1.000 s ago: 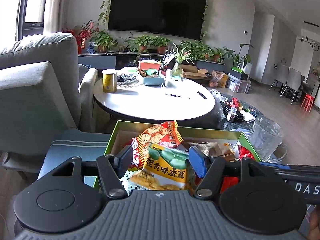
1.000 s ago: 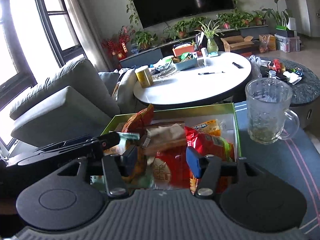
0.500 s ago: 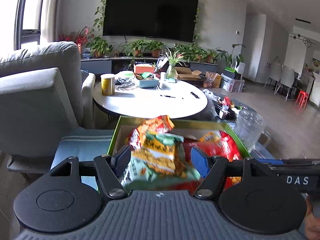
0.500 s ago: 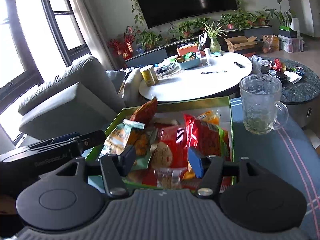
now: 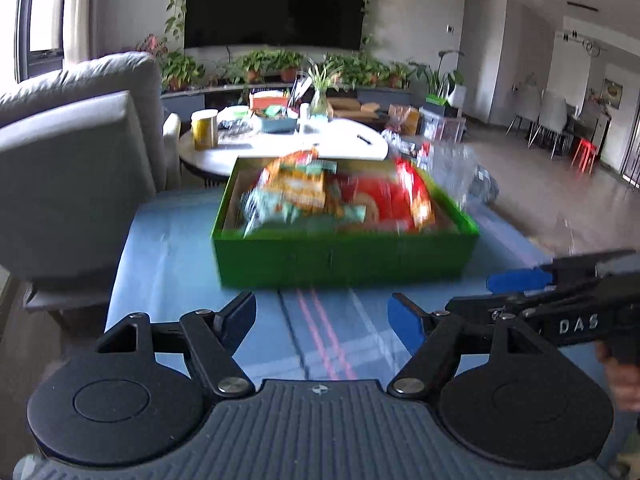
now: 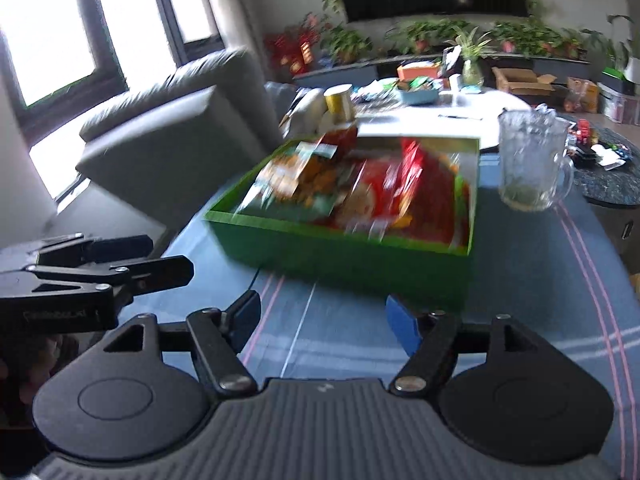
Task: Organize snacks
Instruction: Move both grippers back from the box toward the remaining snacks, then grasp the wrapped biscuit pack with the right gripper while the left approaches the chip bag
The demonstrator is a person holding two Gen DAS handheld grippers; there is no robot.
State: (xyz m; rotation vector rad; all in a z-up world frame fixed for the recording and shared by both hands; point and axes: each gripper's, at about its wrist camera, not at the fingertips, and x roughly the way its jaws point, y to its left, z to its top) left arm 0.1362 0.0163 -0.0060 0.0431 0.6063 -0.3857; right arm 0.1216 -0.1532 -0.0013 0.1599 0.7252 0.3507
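Observation:
A green box (image 5: 344, 258) (image 6: 352, 256) stands on the blue cloth, piled with snack bags: orange and green ones (image 5: 298, 192) (image 6: 300, 178) on the left, red ones (image 5: 396, 196) (image 6: 404, 188) on the right. Both views are blurred. My left gripper (image 5: 322, 318) hovers over the cloth in front of the box, its jaws opening with nothing between them. My right gripper (image 6: 322, 318) is also short of the box, open and empty. Each gripper shows at the edge of the other's view.
A glass mug (image 6: 532, 160) stands on the cloth to the right of the box. A grey sofa (image 5: 72, 168) is at the left. Behind the box is a white round table (image 5: 288, 144) with a yellow can (image 5: 205, 129) and clutter.
Both grippers have pulled back from over the box to the cloth in front of it. The left one let go of the green and orange snack bag, which lies in the box.

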